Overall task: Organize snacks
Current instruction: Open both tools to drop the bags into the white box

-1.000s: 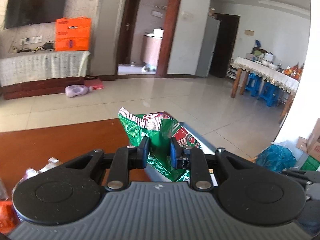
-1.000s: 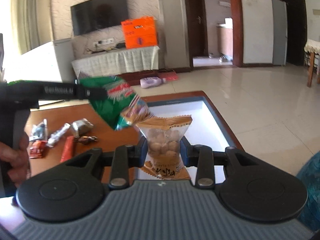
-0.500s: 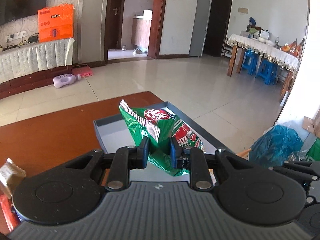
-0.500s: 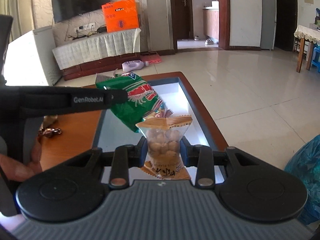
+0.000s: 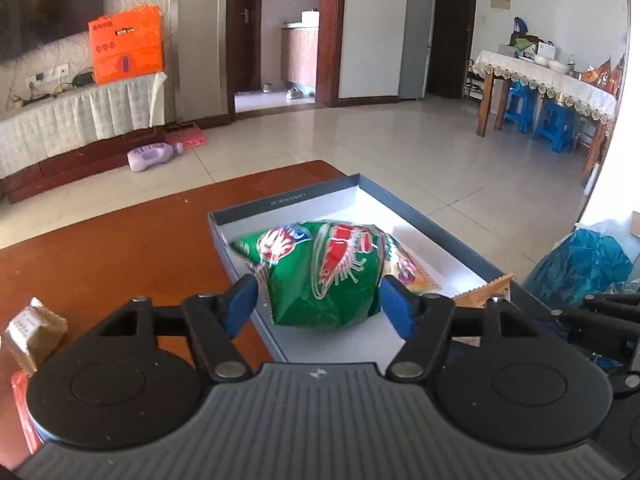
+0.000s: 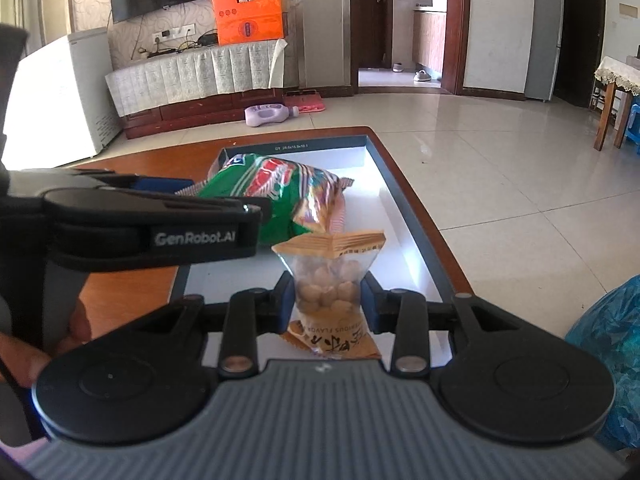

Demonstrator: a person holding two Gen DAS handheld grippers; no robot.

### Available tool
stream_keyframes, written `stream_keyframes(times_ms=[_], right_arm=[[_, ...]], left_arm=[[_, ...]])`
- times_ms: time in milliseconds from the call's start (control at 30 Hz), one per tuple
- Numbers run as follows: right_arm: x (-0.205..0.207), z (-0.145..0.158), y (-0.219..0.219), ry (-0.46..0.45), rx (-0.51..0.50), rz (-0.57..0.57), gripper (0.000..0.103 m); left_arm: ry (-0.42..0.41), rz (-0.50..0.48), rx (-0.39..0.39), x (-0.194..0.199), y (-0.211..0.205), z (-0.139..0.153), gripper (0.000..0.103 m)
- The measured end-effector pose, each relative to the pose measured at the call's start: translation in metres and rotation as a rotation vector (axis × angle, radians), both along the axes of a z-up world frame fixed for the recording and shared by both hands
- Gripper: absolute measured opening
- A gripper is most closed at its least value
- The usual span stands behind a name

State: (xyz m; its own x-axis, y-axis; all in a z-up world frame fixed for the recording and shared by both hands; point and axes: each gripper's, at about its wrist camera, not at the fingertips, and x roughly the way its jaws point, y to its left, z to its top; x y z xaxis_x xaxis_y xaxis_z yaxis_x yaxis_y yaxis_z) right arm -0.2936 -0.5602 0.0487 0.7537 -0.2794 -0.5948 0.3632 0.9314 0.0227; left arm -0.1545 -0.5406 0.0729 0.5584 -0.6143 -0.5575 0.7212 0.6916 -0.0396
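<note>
Two grippers were over the open box, each with a snack between its fingers. The left gripper (image 5: 318, 300) had its blue fingers (image 5: 240, 302) spread wide and they were opening; the green shrimp-cracker bag (image 5: 324, 276) sat between them, and the pads stood just beside its sides, with a small gap on each side as far as I could see. This bag lay inside the grey box (image 5: 436, 228), on its white bottom, in the part nearer to the person. The right gripper (image 6: 327, 302) had its fingers (image 6: 285, 300) much closer together, and they were opening too. Between them stood the small clear packet of nuts (image 6: 330, 292), upright, with its orange sealed top above the pads. Its sides seemed to touch the pads, but I could not tell if they pressed on it. Its lower end hung over the near end of the same box, in front of the green bag. In the right wrist view the left gripper came in from the left side, and a hand (image 6: 36, 344) held its handle. The box lay on a reddish-brown wooden bench (image 5: 120, 240). On the bench, left of the box, lay a small tan packet (image 5: 34, 330).
</note>
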Motion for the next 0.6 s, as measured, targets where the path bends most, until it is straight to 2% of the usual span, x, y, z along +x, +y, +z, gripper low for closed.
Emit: stream_keyframes(times_ms=[67,200,433,600], right_arm=[[-0.002,0.0,0.001,0.004,-0.008,0.001,0.041],[-0.01,0.003,0.005,-0.005,0.003,0.002,0.059],[-0.033,0.021,0.013,-0.076,0.018,-0.017,0.06],[-0.05,0.037,0.029,-0.123,0.007,-0.027,0.062]], left_arm=[[-0.002,0.012,0.006,-0.005,0.003,0.002,0.08],[-0.022,0.046,0.015,-0.017,0.015,0.009,0.091],[-0.044,0.09,0.021,-0.052,0.045,0.024,0.093],[-0.032,0.163,-0.033,-0.072,0.087,0.043,0.095]])
